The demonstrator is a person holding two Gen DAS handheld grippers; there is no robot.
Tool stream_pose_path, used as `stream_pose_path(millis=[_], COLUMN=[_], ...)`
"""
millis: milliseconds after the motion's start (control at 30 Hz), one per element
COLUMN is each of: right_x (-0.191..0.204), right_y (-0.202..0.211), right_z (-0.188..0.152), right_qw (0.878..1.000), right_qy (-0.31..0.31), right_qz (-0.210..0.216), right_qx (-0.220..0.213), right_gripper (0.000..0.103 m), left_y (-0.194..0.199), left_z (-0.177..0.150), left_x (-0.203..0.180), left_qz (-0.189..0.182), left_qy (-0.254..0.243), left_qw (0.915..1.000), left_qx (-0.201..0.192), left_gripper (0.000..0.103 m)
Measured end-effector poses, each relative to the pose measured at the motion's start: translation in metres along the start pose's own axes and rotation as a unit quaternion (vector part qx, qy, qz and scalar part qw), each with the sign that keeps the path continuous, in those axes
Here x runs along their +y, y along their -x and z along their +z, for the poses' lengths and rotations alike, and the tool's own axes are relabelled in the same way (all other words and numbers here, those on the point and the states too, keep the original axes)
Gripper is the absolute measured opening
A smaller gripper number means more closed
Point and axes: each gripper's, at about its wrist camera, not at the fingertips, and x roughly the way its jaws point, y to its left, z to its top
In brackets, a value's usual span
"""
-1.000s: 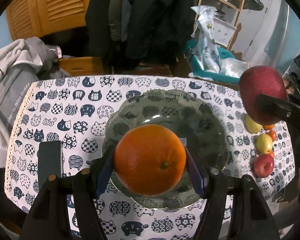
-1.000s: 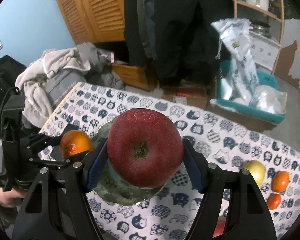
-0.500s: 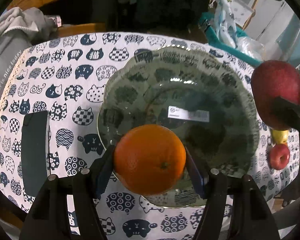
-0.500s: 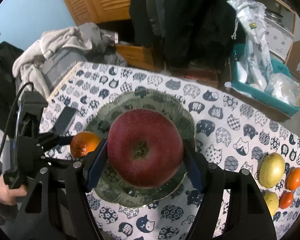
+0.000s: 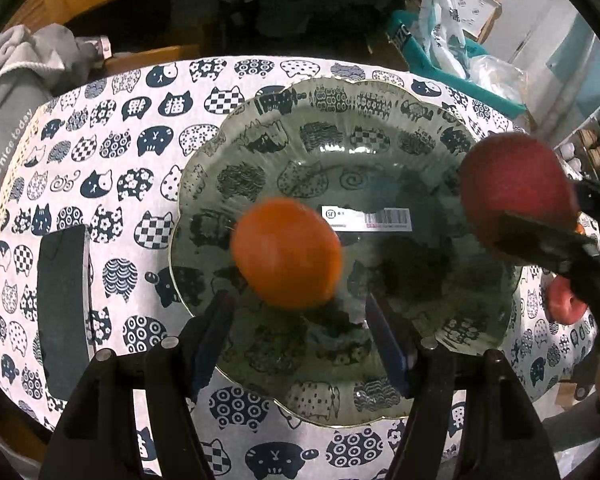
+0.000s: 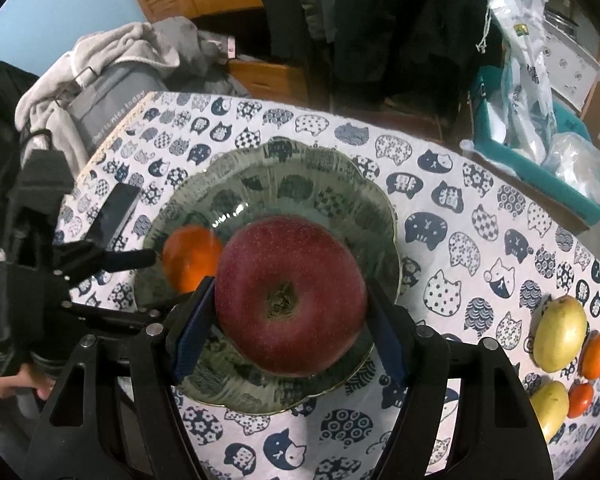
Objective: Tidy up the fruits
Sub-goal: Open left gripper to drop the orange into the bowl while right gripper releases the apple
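A scalloped glass bowl [image 5: 204,168] stands on the cat-print tablecloth. An orange [image 5: 286,252], blurred, is over the bowl's floor just past my left gripper [image 5: 300,316]. Its jaws stand apart with nothing between them. In the right wrist view the orange [image 6: 192,258] lies beyond the left gripper's fingertips [image 6: 152,257]. My right gripper [image 6: 290,300] is shut on a big red apple [image 6: 290,272] and hangs over the bowl [image 6: 380,208]. The left wrist view shows that apple [image 5: 516,188] above the bowl's right rim.
A dark phone [image 5: 62,300] lies left of the bowl. Two yellow pears [image 6: 560,332], small oranges [image 6: 596,354] and a red apple [image 5: 564,304] lie at the table's right edge. A teal bin [image 6: 540,168] with bags stands behind. Clothes are piled at the left.
Both grippers have sunk toward the bowl. The orange has left the left gripper's pads and is now blurred over the bowl's floor. The red apple stays gripped.
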Motion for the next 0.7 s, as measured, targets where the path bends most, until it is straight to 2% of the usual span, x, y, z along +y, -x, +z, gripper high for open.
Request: stream_pose_path(millis=[500,567,700], right_x=[0.000,0.001,-0.006], right_y=[-0.035,-0.034,-0.032], right_z=[-0.011,-0.012,-0.011], right_qw=[0.999,0.999,0.999], right_qy=[0.016,0.019,0.000], right_qz=[-0.008,-0.012,0.006], right_qx=[0.044,0.036,0.037], right_gripper=[0.072,0.072,0.071], left_y=[0.007,0.008,0.009], left_z=[-0.001,-0.001,-0.001], left_x=[0.003,0.002,0.003], left_qz=[-0.002,-0.001,0.000], left_qy=[0.005,0.005,0.006], left_qw=[1.0000,1.0000,1.0000], left_qx=[-0.002,-0.001,0.001], left_gripper=[0.069,0.069,0.069])
